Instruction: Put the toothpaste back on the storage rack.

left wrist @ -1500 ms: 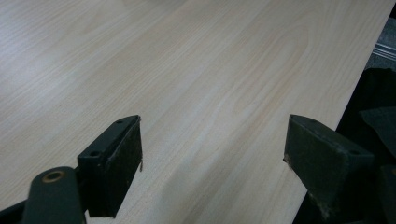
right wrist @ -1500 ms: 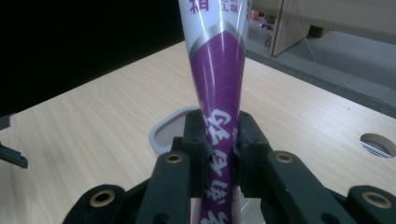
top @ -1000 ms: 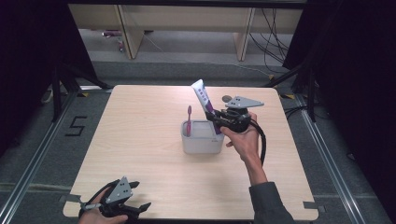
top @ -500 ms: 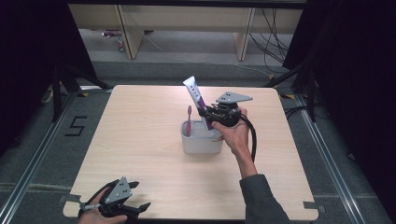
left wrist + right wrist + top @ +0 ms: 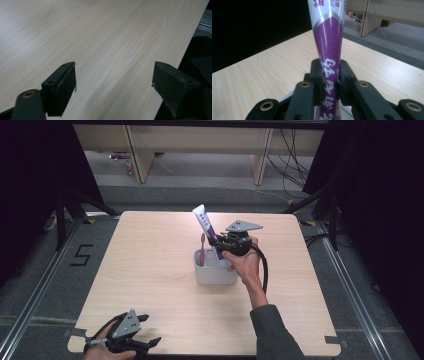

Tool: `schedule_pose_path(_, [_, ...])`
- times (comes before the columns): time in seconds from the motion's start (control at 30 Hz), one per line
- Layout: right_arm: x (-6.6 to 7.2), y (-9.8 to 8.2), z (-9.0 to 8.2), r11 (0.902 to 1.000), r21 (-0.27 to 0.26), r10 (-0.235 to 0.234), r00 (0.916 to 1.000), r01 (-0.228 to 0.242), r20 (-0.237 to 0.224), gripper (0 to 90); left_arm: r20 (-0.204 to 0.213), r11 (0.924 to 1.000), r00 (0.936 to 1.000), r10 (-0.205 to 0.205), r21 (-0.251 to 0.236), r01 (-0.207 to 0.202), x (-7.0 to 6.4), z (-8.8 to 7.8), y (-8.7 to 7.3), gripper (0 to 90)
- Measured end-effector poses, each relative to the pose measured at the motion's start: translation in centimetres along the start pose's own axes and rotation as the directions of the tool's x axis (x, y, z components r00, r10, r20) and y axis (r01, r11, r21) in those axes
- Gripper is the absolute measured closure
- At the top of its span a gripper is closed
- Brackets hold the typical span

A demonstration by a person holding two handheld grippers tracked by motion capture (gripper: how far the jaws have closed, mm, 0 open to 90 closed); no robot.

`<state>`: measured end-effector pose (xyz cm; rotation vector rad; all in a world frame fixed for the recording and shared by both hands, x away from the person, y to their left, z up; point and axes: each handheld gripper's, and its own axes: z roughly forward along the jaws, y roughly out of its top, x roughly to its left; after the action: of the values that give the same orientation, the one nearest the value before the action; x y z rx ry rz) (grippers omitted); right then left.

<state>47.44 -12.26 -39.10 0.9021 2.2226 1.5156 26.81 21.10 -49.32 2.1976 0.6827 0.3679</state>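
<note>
Toothbrush (image 5: 202, 249) already sits in the holder (image 5: 215, 273), and the right gripper (image 5: 218, 245) is clamped on the toothpaste (image 5: 205, 223) right above it, so dropping it in is what's left; left gripper (image 5: 145, 343) idles open.

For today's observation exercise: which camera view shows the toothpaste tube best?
The right gripper view: the purple and white toothpaste tube stands close up, clamped between the right gripper jaws. The high view shows it small and tilted above the grey holder.
</note>
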Motion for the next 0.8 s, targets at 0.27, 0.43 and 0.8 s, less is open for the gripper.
schedule_pose_path(0.27, [-0.3,-1.0,0.6,0.9999,0.01,0.0,1.0,0.0,0.008,77.2,0.01,0.9999,0.9999,-0.013,-0.009,0.013,0.0,0.0,0.0,18.7])
schedule_pose_path(0.43, [-0.2,-1.6,0.8,1.0,0.007,-0.001,0.9999,0.0,0.014,77.2,0.008,1.0,0.9999,-0.009,0.001,0.009,0.0,0.1,-0.1,18.7])
schedule_pose_path(0.8, [-0.3,-2.8,1.1,0.9998,0.021,0.001,1.0,-0.001,0.007,77.1,-0.003,0.9999,0.9999,-0.011,-0.001,0.011,-0.1,0.0,-0.1,18.7])
